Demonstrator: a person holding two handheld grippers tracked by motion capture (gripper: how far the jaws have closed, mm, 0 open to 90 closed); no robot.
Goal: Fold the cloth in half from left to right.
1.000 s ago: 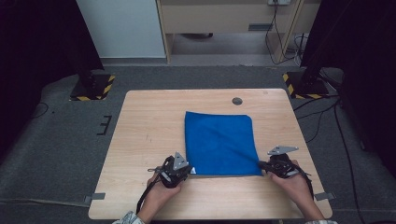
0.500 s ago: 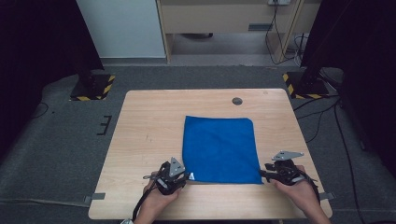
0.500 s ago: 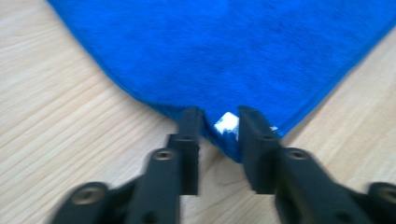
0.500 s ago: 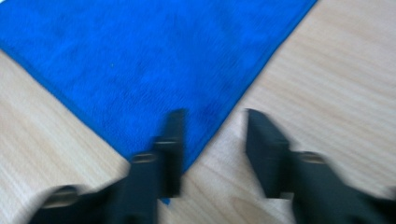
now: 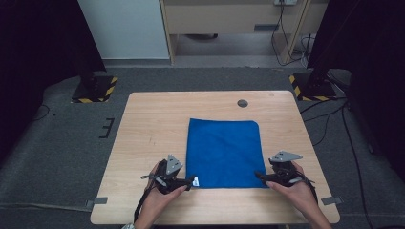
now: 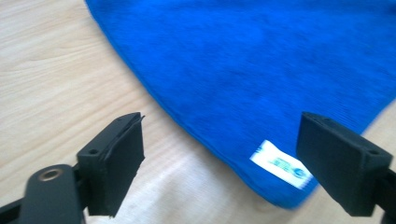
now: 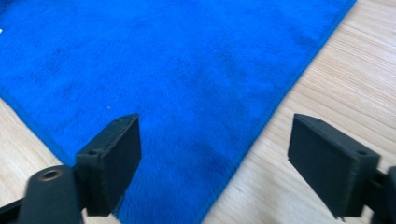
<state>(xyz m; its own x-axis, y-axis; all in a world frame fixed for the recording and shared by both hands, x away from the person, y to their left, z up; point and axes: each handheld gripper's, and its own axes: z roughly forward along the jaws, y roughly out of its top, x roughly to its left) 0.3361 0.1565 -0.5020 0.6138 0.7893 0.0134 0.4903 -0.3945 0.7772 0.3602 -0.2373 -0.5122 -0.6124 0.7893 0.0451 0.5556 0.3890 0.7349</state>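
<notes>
A blue cloth lies flat in the middle of the wooden table, with a small white label at its near left corner. My left gripper is open at that corner, and the label sits between its jaws in the left gripper view. My right gripper is open at the cloth's near right corner, its jaws standing wide on either side of the cloth's edge. Neither gripper holds anything.
A small round dark grommet sits near the table's far edge. Dark stands with yellow-black striped bases rise at the far left and far right of the table. Cables run over the grey floor at the right.
Both hands have drawn toward the near edge, and the cloth has slid that way with them. The grippers are now open at its two near corners.
</notes>
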